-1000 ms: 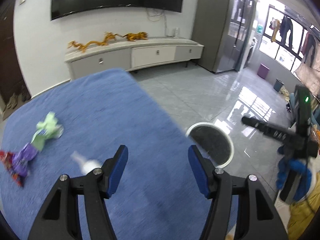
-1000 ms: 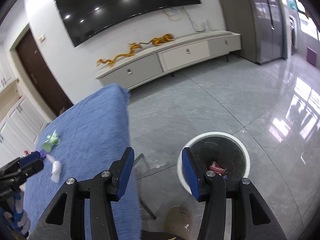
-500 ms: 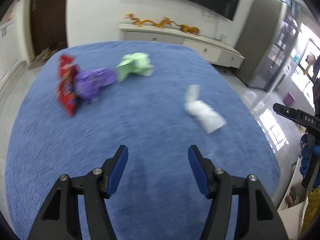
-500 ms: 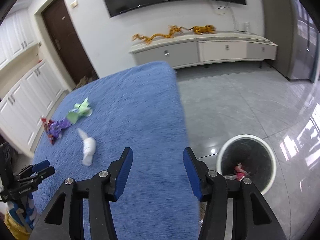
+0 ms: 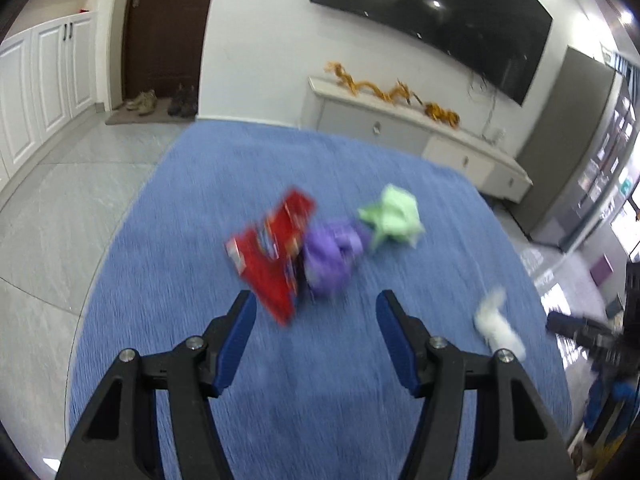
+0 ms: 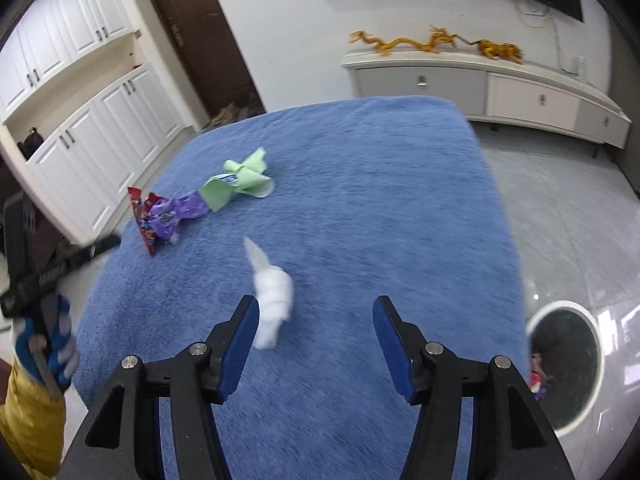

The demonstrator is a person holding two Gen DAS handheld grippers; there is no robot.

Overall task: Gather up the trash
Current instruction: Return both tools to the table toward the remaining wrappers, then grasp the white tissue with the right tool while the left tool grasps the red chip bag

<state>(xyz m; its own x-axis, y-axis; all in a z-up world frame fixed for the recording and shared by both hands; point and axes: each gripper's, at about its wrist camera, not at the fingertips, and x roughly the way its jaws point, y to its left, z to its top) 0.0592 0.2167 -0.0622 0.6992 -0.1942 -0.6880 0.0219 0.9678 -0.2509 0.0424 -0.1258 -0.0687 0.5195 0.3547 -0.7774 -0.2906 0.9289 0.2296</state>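
Underneath everything, a blue-covered table (image 6: 360,184), and off its edge at 4 o'clock in the right wrist view a white-rimmed trash bin (image 6: 568,364) on the grey floor with scraps already inside. Scattered on the cloth, blurred in the left wrist view: a red wrapper (image 5: 272,256) at 12 o'clock just ahead of the left gripper (image 5: 312,332), touching a purple wrapper (image 5: 332,256) at 1 o'clock, beside a green wrapper (image 5: 394,218), and a crumpled white tissue (image 6: 272,292) at 11 o'clock against the right gripper (image 6: 316,336). Both held spread wide, gripping nothing.
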